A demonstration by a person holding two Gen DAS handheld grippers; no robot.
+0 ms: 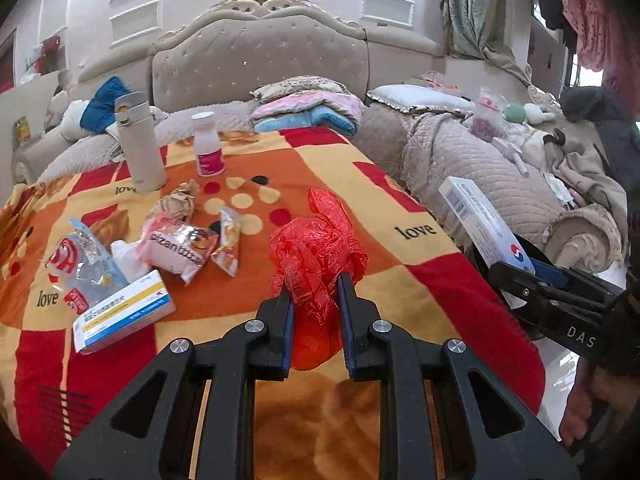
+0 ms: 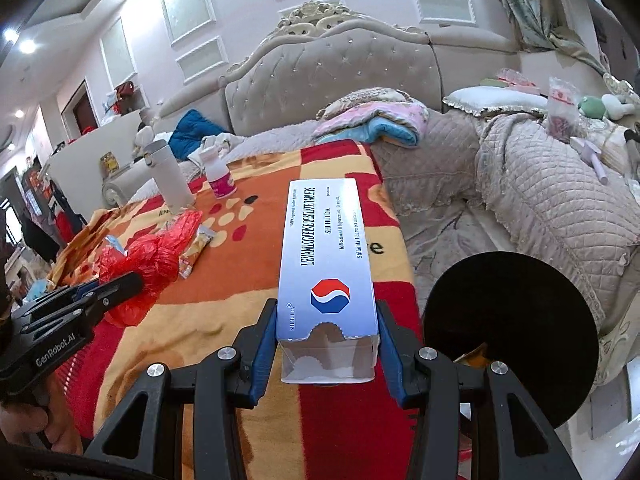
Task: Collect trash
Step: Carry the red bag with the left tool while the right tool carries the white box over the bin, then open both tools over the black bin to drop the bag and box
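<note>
Your left gripper (image 1: 316,284) is clamped on a red bag (image 1: 316,248), held over the near part of the blanket (image 1: 400,208). Your right gripper (image 2: 326,320) is clamped on an open, apparently empty pill box (image 2: 326,248), beside the black bin (image 2: 512,320) at the bed's right edge. Nothing shows clearly inside the bin. Judged early: on the left a second box (image 1: 124,316), wrappers (image 1: 180,248), crumpled paper (image 1: 180,200) and a clear packet (image 1: 80,268) remain. The flask (image 1: 138,140) and bottle (image 1: 208,144) stand farther back.
</note>
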